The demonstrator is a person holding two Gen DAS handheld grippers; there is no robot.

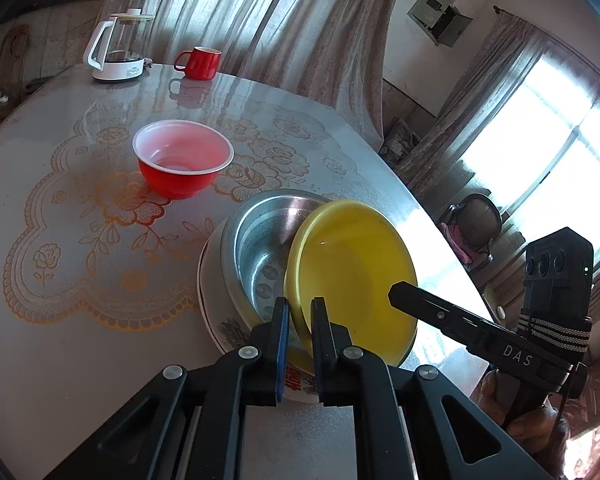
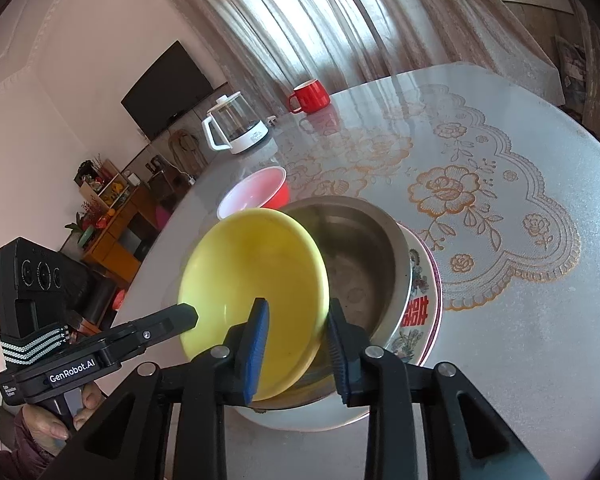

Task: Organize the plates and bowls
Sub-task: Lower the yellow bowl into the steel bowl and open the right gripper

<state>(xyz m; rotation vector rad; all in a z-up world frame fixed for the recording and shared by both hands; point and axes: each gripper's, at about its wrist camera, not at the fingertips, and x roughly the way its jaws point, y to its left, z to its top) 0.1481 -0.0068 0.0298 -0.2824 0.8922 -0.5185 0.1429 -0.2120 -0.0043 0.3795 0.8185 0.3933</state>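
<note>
Table (image 1: 60, 208) round, lace-patterned, spreads ahead of both hand-held grippers. Patterned plate (image 2: 418, 312) lies directly ahead of right hand-held gripper (image 2: 296, 332), steel bowl (image 2: 364, 264) nested on it. Yellow plate (image 1: 356, 276) tilted, leaning into steel bowl. Left hand-held gripper (image 1: 300, 320) pinches yellow plate's near rim, jaws pressed together on it. Right hand-held gripper spread, rim between pads, not gripped. Red bowl (image 1: 182, 160) beyond left hand-held gripper, apart from stack. Step, by judgement: seating yellow plate in stack. Next calls for lowering it flat, then releasing.
</note>
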